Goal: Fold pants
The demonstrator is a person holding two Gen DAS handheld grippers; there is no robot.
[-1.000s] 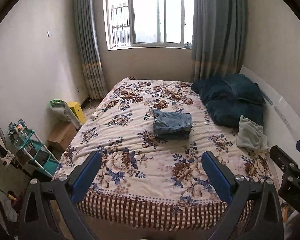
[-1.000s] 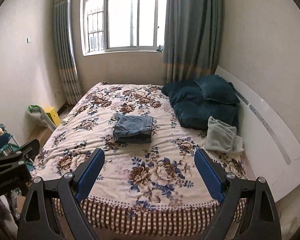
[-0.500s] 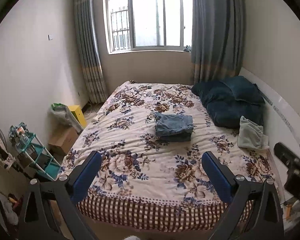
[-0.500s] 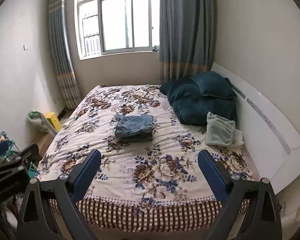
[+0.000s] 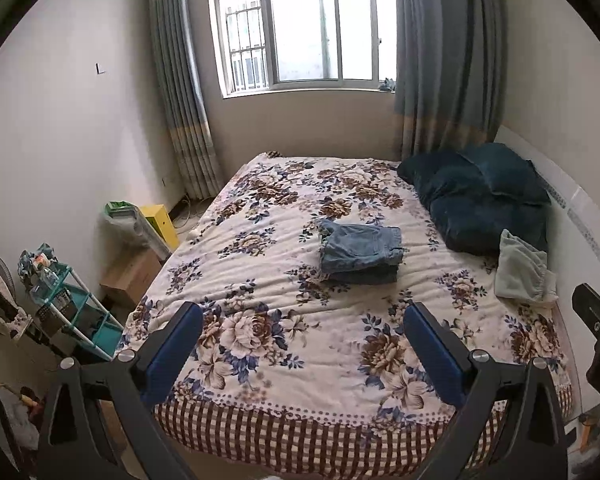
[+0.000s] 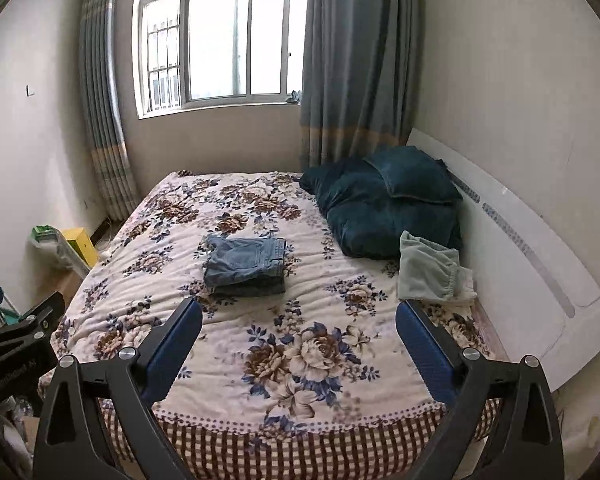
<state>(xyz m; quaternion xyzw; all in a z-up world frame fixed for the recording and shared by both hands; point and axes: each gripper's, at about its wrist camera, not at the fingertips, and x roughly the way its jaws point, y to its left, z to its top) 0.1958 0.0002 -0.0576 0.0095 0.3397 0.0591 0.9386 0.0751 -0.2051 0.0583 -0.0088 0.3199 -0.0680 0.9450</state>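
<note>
1. Left hand-held gripper [image 5: 300, 344]: spread wide, nothing between the blue pads [image 5: 174, 350], held above the foot edge of the bed [image 5: 284, 432] and well apart from any cloth.
2. Right hand-held gripper [image 6: 298, 342]: likewise wide open and empty, blue pads [image 6: 424, 354] framing bare bedspread, also back at the foot of the bed; its black body visible at the right edge of the left wrist view.
3. Farther out, at the middle of the floral bedspread [image 5: 260, 320]: the denim pants [image 5: 360, 254], lying as a compact, roughly rectangular stack of layers, waistband toward the pillow side, edges fairly even; seen in the right wrist view too [image 6: 246, 266]. No touch from either hand-held gripper.
4. Judged progress: folding looks finished for this pair, with no leg hanging loose and no flap open; at most a little squaring of the lower layer left, where a darker edge peeks out under the top one.
5. Beyond the pants, near the headboard [image 6: 520, 248]: dark teal pillows [image 5: 484, 200] and a crumpled pale green garment [image 5: 522, 268] just beside them, not folded. Cannot tell whether it counts as pants or as part of the task.
6. Off the bed, on the left floor: a teal rack [image 5: 66, 312] and a yellow box [image 5: 160, 224], apart from the work.
</note>
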